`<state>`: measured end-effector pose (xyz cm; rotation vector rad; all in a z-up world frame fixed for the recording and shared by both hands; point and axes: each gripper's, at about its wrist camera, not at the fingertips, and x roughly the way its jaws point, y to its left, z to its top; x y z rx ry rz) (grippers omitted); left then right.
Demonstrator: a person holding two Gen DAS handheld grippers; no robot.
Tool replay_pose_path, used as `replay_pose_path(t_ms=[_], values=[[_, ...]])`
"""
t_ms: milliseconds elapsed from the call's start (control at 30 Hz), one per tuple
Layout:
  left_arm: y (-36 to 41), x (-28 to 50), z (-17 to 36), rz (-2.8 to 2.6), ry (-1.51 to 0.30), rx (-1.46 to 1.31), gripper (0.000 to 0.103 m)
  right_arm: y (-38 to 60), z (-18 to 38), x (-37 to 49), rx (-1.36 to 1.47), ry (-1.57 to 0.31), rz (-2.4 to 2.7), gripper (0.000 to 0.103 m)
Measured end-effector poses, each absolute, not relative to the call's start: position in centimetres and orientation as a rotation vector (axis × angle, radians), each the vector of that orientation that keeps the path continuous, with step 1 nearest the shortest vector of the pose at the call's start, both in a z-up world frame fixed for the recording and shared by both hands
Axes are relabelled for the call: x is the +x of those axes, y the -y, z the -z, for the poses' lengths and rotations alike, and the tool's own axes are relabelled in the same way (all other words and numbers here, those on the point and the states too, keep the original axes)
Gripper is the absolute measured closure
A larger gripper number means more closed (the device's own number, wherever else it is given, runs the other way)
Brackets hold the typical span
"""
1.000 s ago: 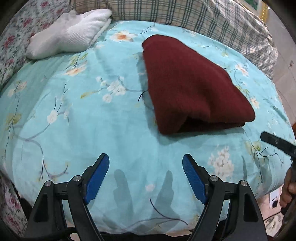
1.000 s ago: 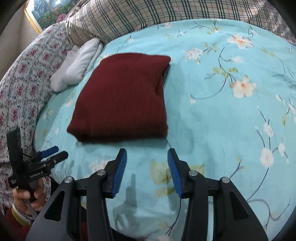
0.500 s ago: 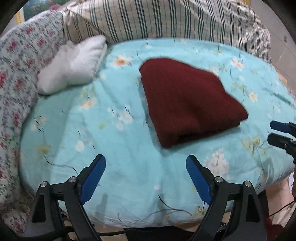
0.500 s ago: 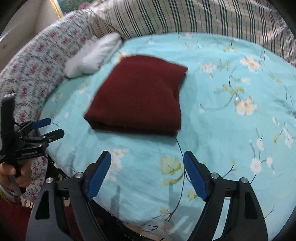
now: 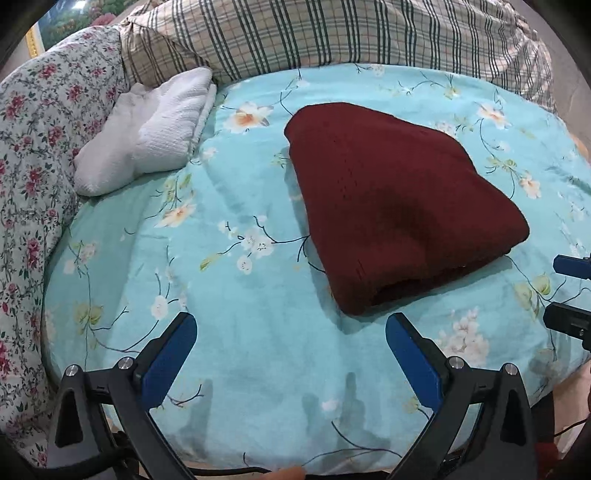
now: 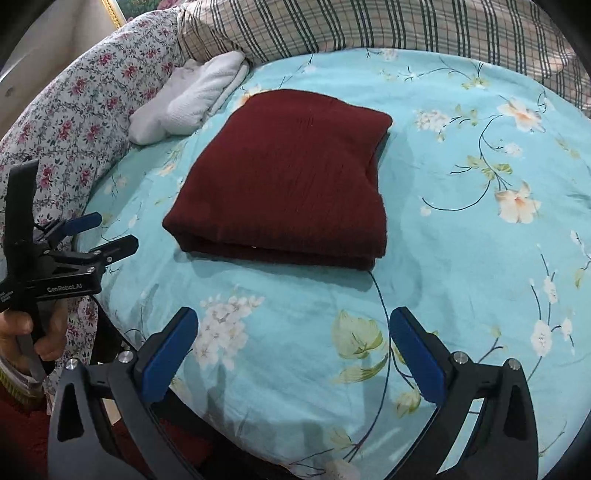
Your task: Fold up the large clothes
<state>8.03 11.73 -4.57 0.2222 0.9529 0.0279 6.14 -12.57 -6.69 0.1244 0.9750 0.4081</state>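
While both of my tools hang clear of the cloth, I log the item as follows: one dark red knitted garment point(image 6: 288, 184), folded into a compact stack, lying flat on the turquoise floral bedsheet point(image 6: 461, 258), toward the middle of the bed. Left hand-held gripper point(image 5: 290, 354): released, blue pads spread wide, empty, near the stack's front left corner but not touching. Right hand-held gripper point(image 6: 293, 350): likewise spread and empty, just short of the layered front edge. Risks, as I judge them: a pad catching the loose open layers at the front would drag the top ply and undo the fold; the soft bedding gives under pressure, so a push could skew the stack. Edges and room: bare sheet lies wide to the right of the garment and along the front; the bed's front edge falls away directly beneath both tools. To the left sit a white towel bundle point(image 5: 147, 129) and a floral quilt point(image 5: 33, 147); a plaid blanket point(image 5: 332, 33) bounds the far side.
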Motion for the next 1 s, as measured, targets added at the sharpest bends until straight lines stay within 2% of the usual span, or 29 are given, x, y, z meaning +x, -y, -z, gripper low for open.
replay_pose_path(t_ms=[733,1000], values=[[-11.1,12.3,2.7,-0.009,-0.921,0.177,0.001,11.7,4.6,12.5,0.115,-0.932,-0.441,0.0],[-13.0,14.8,3.3,0.02,-0.932,0.059,0.001,13.0,5.8,15.2,0.238,-0.949,-0.44,0.0]])
